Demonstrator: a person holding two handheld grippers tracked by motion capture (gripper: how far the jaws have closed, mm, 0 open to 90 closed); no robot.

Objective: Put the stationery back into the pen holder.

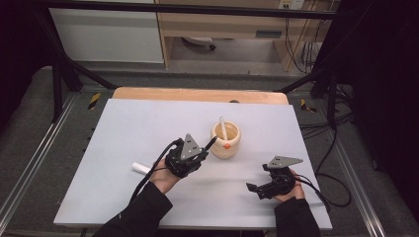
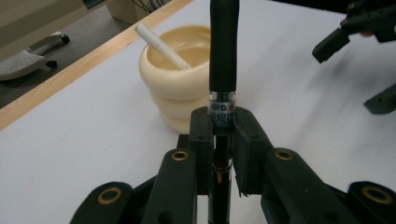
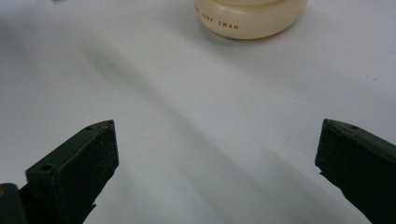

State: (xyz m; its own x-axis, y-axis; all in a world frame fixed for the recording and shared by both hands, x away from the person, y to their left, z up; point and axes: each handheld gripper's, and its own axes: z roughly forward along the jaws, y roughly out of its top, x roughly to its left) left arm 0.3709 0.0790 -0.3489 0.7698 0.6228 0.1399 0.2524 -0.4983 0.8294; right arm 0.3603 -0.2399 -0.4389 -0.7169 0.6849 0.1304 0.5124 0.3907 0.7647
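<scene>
black pen, a slim cylinder with a clear labelled band near the grip, stands clamped between the jaws of the left gripper, its long end pointing away toward the cream ribbed ceramic pot. in the high view the left gripper hangs just beside the pot on its near-left side, with the pen's tip close to the rim but not yet over the opening. a white stick-like pen already leans inside the pot, so one item looks stowed. another white cylinder lies flat on the pale grey table top, partly behind the left hand, well apart from the pot.

the right gripper rests low near the front right of the table, its jaws spread wide with nothing between them; its own view looks across bare table toward the base of the pot.

my reading: the job is roughly at its middle. the black pen is lifted and has yet to be carried over the rim, tipped upright and let go; after that the white cylinder on the table seems left to collect.
</scene>
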